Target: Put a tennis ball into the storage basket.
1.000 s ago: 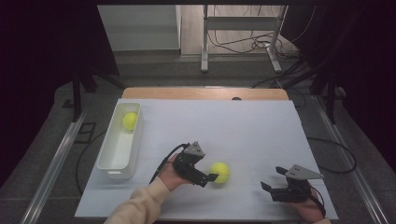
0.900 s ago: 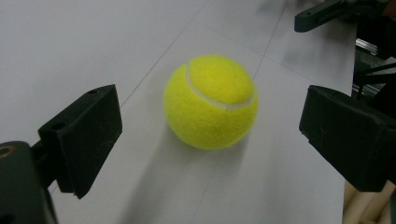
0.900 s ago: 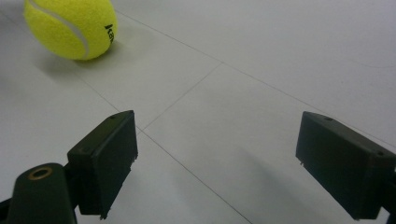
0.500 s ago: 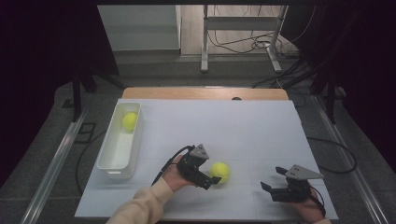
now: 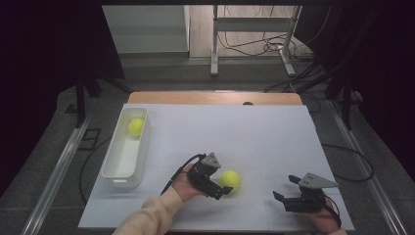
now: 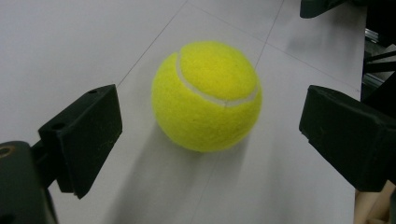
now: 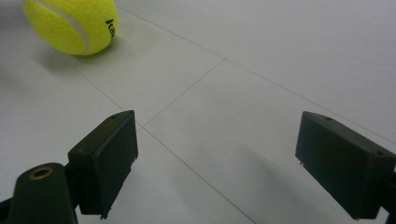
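A yellow tennis ball (image 5: 230, 180) rests on the white table near its front middle. My left gripper (image 5: 222, 188) is open right beside it, and in the left gripper view the tennis ball (image 6: 207, 95) lies just ahead of the wide-apart jaws of that left gripper (image 6: 210, 135), touching neither. My right gripper (image 5: 284, 188) stands open at the front right with nothing between its fingers. In the right gripper view the same tennis ball (image 7: 71, 24) shows at the upper left, well ahead of the right gripper (image 7: 233, 163). A second tennis ball (image 5: 136, 126) lies in the white bin (image 5: 113, 172).
The long white bin stands along the table's left side. A bare wooden strip (image 5: 210, 98) runs along the far edge. Beyond the table are metal frame legs and floor cables (image 5: 254, 46).
My left gripper has shifted slightly down and toward the ball, closing the distance. The right gripper and both balls have stayed put.
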Tool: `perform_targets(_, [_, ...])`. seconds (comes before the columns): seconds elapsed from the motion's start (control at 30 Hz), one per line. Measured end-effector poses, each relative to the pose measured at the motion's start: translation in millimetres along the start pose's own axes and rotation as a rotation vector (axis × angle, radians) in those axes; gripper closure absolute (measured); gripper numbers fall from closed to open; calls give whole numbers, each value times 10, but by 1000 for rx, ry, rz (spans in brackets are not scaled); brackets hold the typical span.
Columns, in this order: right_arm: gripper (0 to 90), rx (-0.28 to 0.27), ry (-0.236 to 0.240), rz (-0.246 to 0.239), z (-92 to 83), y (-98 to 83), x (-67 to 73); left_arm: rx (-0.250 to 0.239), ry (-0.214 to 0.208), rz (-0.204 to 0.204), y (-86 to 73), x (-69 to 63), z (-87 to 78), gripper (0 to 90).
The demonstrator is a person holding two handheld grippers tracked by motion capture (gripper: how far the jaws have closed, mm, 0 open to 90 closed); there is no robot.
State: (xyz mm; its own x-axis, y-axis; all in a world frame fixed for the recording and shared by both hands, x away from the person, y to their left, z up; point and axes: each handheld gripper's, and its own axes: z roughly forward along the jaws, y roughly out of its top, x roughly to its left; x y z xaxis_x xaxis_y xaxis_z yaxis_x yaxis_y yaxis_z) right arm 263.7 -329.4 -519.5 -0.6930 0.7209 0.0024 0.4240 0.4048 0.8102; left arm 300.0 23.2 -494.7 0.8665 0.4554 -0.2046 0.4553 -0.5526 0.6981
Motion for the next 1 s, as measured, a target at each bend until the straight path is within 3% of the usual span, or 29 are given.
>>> perform_targets(1.0, [136,8,-2,-3,5,-4,-1,-12,-1,-5,-19,13,10,120])
